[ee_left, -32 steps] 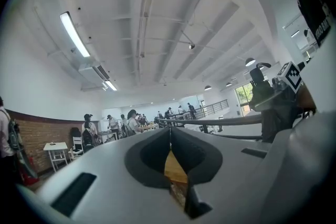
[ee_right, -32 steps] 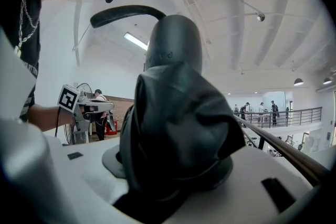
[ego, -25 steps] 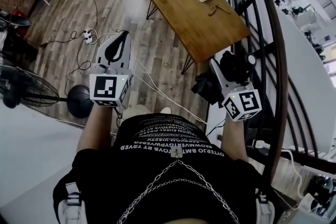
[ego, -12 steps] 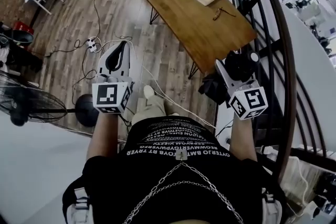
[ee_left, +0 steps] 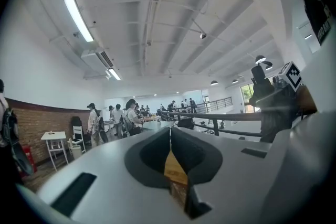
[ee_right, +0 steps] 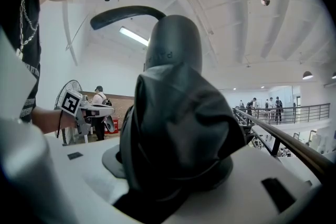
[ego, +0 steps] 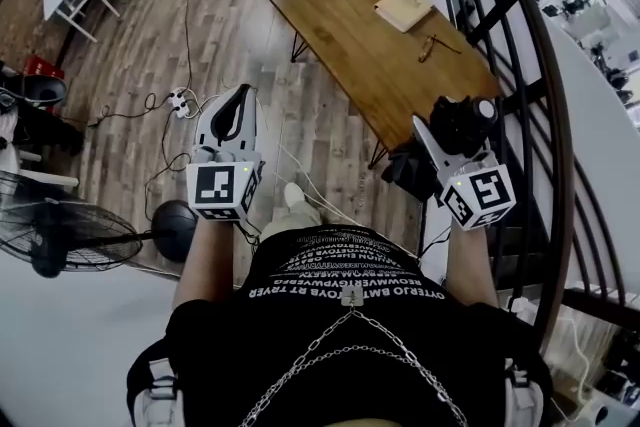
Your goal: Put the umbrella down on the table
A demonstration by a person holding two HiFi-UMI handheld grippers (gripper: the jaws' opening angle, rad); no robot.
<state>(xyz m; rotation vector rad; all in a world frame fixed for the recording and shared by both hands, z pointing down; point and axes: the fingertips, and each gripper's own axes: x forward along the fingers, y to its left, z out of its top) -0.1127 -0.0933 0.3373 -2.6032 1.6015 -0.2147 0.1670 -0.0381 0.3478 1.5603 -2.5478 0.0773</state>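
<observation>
Both tools have moved forward with the person's step since a second ago, and the wooden surface (ego: 370, 25) (a book (ego: 403, 7) and a pair of glasses (ego: 438, 43) lie on it) sits slightly nearer ahead. Held in the air short of that surface's near edge, the right tool (ego: 455, 127) is clamped on the folded black umbrella (ego: 462, 118), whose fabric bulges between its jaws. Over the floor, the left tool (ego: 243, 90) is empty, its jaws closed tip to tip.
</observation>
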